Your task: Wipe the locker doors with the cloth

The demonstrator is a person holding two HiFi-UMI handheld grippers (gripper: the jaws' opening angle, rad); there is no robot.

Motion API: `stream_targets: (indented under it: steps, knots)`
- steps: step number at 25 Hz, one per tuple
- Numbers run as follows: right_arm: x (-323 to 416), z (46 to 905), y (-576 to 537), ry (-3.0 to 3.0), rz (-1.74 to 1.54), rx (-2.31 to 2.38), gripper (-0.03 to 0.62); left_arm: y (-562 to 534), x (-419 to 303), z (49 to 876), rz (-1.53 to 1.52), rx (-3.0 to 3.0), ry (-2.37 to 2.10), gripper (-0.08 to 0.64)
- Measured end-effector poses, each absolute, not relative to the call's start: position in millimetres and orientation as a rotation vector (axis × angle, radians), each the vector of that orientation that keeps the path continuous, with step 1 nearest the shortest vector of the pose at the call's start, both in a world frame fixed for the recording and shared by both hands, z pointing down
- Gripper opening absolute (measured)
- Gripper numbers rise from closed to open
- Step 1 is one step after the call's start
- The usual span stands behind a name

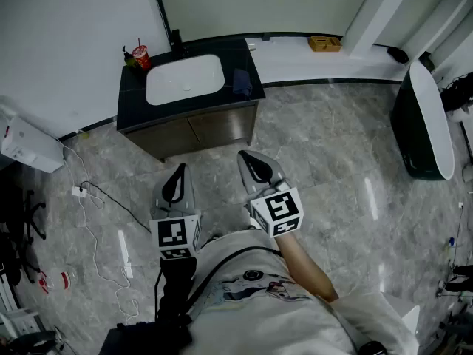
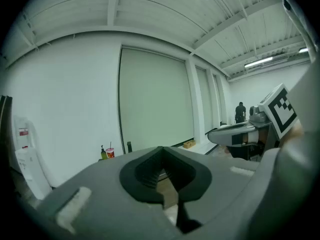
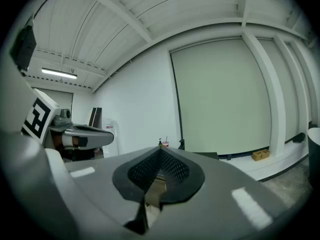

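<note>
Grey floor | cabinet ahead of me, cloth and cup on top | left gripper, right gripper closed, empty

- The cloth: small and dark blue; bunched into a loose heap rather than spread flat; it lies on the black table, close to the middle of its right edge and back from the front edge
- The locker doors: two brown panels side by side under the table's front edge; both shut and upright; a thin dark seam runs between them
</note>
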State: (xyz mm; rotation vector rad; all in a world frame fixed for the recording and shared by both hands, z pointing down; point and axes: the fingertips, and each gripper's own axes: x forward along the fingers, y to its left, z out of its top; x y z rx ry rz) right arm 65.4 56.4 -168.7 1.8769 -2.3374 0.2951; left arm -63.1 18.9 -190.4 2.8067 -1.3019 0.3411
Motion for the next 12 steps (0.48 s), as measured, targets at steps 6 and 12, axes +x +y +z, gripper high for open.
stream_targets:
  steps: [6,12]
  knots:
    - [65.0,-169.9,54.0,-2.347,0.286,1.885,0.003,17.0,-61.8,-190.7,0.345,2.808,-1.303,0.002]
    - [71.3,-169.5,52.9,-2.356,0.304,1.919,0.005,16.2,-56.2,-191.0,0.352,2.813,-1.294,0.002]
